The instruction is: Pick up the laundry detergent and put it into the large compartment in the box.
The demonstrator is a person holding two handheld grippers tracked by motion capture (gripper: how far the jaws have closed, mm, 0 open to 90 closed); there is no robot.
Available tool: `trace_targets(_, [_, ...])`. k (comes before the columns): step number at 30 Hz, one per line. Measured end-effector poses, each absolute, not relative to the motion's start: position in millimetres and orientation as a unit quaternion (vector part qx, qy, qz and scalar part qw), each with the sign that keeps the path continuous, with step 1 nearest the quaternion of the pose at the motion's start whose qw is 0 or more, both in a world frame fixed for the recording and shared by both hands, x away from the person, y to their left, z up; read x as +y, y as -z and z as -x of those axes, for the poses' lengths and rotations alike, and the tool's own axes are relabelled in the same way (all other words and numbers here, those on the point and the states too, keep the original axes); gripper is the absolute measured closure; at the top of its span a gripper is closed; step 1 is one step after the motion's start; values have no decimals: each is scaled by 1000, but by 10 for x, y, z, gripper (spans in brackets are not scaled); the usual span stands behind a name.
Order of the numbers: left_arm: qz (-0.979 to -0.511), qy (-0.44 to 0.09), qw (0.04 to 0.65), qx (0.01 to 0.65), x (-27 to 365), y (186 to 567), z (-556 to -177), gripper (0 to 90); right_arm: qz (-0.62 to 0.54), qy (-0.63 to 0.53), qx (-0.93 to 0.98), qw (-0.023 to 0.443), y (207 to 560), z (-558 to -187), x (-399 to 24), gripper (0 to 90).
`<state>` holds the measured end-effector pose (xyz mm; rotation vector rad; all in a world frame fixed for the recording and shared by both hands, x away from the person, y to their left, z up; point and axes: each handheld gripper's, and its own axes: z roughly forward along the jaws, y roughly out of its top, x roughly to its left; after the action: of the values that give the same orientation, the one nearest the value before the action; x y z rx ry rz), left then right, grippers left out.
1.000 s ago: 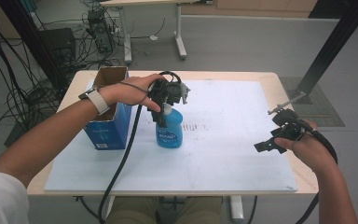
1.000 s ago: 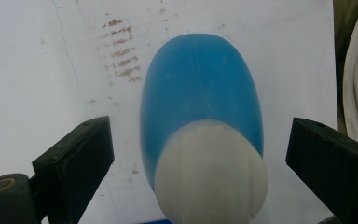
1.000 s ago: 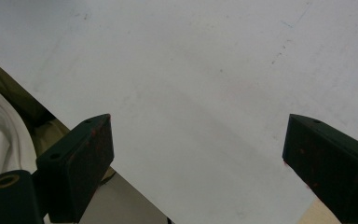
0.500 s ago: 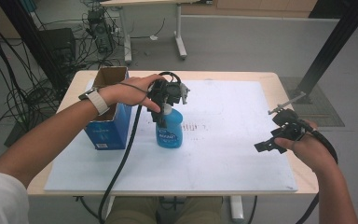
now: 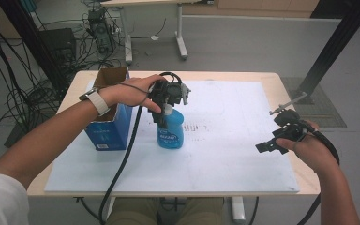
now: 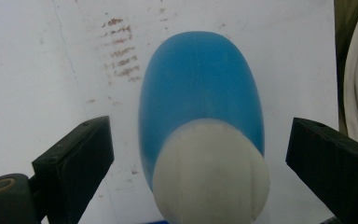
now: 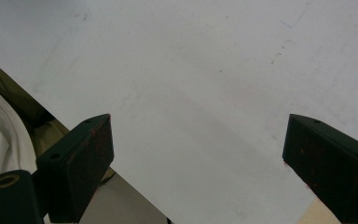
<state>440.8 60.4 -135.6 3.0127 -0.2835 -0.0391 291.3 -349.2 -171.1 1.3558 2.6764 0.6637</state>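
Blue bottle [image 6: 200, 88] stood upright between the left gripper's [image 6: 198, 154] spread jaws, white cap [image 6: 212, 172] uppermost, not yet clamped. Right gripper [image 7: 198, 154] hung wide open, empty, over the white mat [image 7: 205, 70]; any lift looked undone.

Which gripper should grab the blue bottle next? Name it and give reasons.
Left. The left gripper hangs directly above the blue bottle, jaws open on either side of its white cap. The right gripper is open far off by the table's right edge.

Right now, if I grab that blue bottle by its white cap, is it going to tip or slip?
The blue bottle stands upright on the white mat, taller than wide, so a sideways nudge could tip it. Its white cap looks rounded and smooth, probably slippery. The left gripper is open around it.
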Motion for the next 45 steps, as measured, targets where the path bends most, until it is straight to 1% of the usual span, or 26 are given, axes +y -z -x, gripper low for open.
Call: trace_targets(45, [-994, 14, 59, -91, 617, 1386, -4420, 79, -442, -217, 870, 34, 1719, -2910, -3508, 88])
